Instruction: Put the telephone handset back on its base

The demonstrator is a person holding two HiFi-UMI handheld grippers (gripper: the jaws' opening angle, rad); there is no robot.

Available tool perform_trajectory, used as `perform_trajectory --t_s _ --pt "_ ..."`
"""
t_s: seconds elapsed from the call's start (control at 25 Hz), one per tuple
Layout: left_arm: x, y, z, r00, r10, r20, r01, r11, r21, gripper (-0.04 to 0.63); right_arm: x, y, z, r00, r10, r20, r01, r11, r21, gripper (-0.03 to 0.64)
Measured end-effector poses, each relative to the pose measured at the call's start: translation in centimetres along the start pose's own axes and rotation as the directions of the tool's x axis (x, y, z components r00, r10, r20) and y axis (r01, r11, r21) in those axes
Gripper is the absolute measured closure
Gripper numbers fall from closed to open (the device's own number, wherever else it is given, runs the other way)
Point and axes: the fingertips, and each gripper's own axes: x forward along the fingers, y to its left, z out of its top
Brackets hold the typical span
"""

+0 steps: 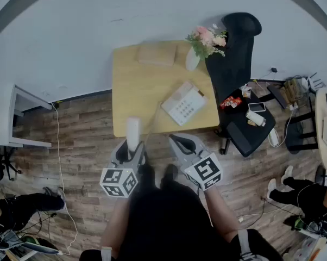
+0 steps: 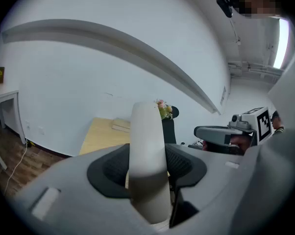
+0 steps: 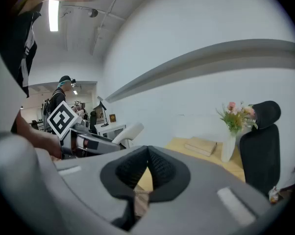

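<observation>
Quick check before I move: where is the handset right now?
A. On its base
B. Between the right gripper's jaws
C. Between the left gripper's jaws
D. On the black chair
C: the handset stands upright, clamped in the left gripper, short of the base on the table; the right gripper is shut on nothing.

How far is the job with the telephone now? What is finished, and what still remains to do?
Done: the handset is off the base and stands upright, gripped in the left gripper. In hand: it is held over the floor, short of the table. The right gripper is shut and empty. Left: carry the handset to the base on the table and set it down there.
</observation>
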Motion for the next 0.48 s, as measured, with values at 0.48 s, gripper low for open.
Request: perform_trajectory --t_s 0.48 --pt "-2.0 -1.3 -1.9 0.999 0.037 -0.009 -0.037 0.999 -0.007 0.376 -2.8 0.6 -0.7 1.000 -0.005 0.029 0.005 1.000 0.024 0.615"
